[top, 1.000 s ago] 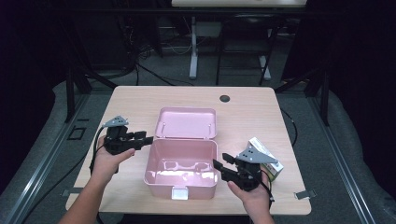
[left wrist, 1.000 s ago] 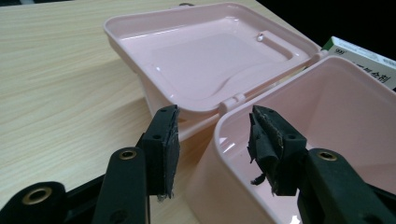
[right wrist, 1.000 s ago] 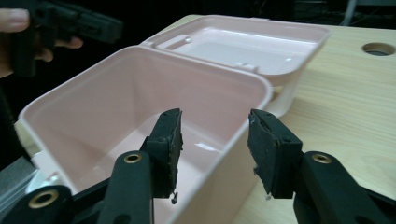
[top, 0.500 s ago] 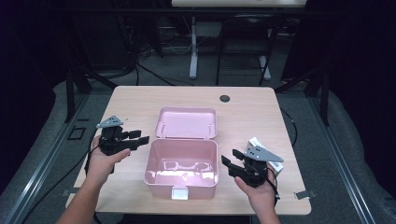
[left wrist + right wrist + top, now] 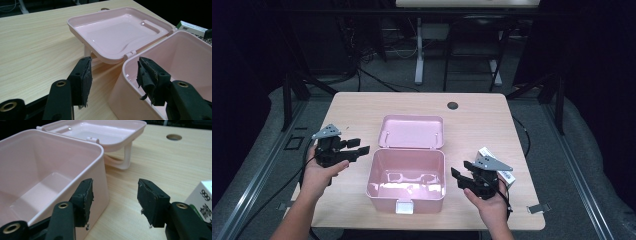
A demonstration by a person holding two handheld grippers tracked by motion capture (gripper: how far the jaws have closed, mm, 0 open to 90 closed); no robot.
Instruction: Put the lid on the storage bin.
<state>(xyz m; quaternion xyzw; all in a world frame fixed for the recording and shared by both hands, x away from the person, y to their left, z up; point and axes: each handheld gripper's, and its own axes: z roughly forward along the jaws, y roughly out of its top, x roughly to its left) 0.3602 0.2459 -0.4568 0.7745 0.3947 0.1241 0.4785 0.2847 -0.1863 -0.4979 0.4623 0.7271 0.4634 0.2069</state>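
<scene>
An open pink plastic box [image 5: 407,176] sits mid-table, its lid [image 5: 412,131] folded back flat behind it. My left gripper [image 5: 358,146] hovers at the box's left rear corner. Its jaws have just been opening and now stand open, nothing pressed between them. In the left gripper view, the left gripper [image 5: 112,72] frames the box's corner [image 5: 180,57] and the lid [image 5: 117,32]. My right gripper [image 5: 457,178] is beside the box's right wall, its jaws also just opened wider and holding nothing. In the right gripper view, the right gripper [image 5: 115,195] sits beside the box wall [image 5: 50,170], apart from it.
A small white and green carton [image 5: 498,166] lies on the table just right of my right hand, and shows as the carton [image 5: 203,196] and the carton [image 5: 193,27]. A round cable hole [image 5: 453,105] is near the table's far edge. The box's inside holds nothing.
Both grippers' jaws stand wider than before. My right gripper has drawn slightly to the right, away from the box wall. The left hand has hardly moved.
</scene>
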